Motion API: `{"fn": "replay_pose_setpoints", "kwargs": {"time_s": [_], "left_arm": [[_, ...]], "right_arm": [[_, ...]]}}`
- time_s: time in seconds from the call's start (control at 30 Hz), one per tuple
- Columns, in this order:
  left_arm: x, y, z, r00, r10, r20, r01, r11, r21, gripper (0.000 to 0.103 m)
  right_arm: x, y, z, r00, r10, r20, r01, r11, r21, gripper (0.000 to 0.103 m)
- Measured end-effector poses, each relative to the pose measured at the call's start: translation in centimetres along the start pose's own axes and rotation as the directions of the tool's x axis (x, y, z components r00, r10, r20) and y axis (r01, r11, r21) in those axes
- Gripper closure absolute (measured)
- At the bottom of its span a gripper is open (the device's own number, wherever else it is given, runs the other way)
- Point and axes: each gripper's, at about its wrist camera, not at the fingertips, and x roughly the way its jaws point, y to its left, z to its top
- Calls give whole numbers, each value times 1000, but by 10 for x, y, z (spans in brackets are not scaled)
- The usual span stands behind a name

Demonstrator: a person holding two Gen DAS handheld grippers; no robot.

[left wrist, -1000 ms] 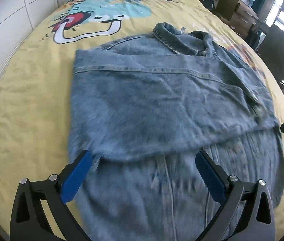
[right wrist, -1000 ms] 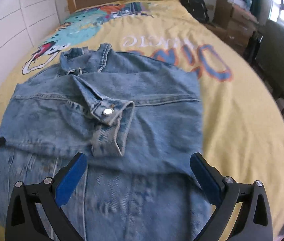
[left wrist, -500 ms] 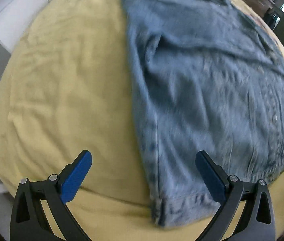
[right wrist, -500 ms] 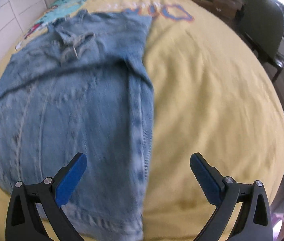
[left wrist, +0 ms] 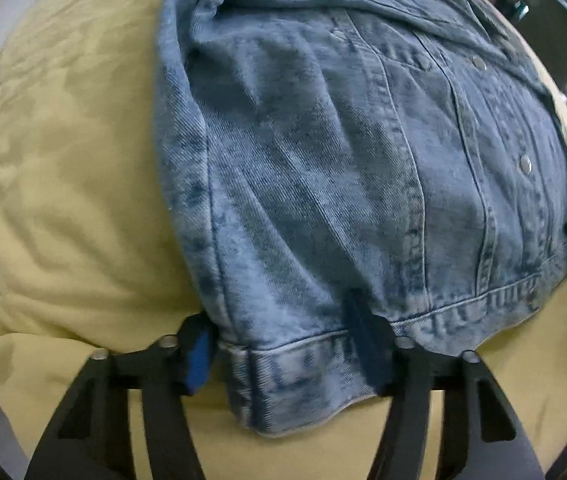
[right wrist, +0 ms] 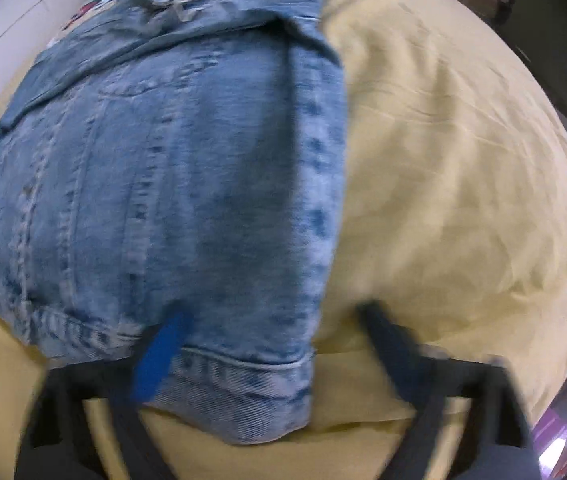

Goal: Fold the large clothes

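Note:
A blue denim jacket (left wrist: pixel 343 152) lies on the yellow bedspread (left wrist: pixel 55 184), sleeves folded in. My left gripper (left wrist: pixel 283 356) is at the jacket's near left hem corner, with the hem band between its two blue fingers, which stand part-way closed around the denim. In the right wrist view the jacket (right wrist: pixel 171 168) fills the left half. My right gripper (right wrist: pixel 271 352) straddles the near right hem corner, its left finger (right wrist: pixel 159 360) on the denim and its right finger on the bedspread, still wide apart. The view is blurred by motion.
The bedspread (right wrist: pixel 463 168) stretches right of the jacket, with cartoon print at the far end. A dark chair (left wrist: pixel 563 40) stands beside the bed on the right. White cupboard doors (right wrist: pixel 15 12) line the left side.
Both grippers dropped from above the jacket to its near hem corners. The left fingers have closed in around the hem; the right fingers have narrowed only a little.

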Motion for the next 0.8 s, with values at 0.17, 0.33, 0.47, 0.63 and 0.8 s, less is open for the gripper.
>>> {"fn": "replay_pose_setpoints", "kwargs": {"time_s": [0.17, 0.33, 0.47, 0.63, 0.8], "left_arm": [[-14, -13, 8, 1000, -3, 23, 3, 1000, 27, 85], [-40, -21, 19, 995, -74, 65, 71, 996, 46, 90], [-68, -26, 35, 986, -111, 123, 105, 993, 60, 90], [-106, -23, 77, 960, -158, 231, 151, 987, 48, 90], [-131, -5, 108, 946, -155, 285, 147, 988, 49, 90]], "right_arm": [[-4, 6, 2, 999, -32, -22, 32, 999, -18, 82], [-25, 2, 22, 998, 60, -13, -60, 998, 21, 90], [-53, 0, 37, 990, 133, 44, -134, 990, 29, 91], [-79, -4, 66, 981, 153, 116, -159, 987, 39, 91], [-100, -2, 113, 960, 187, 209, -201, 978, 48, 91]]}}
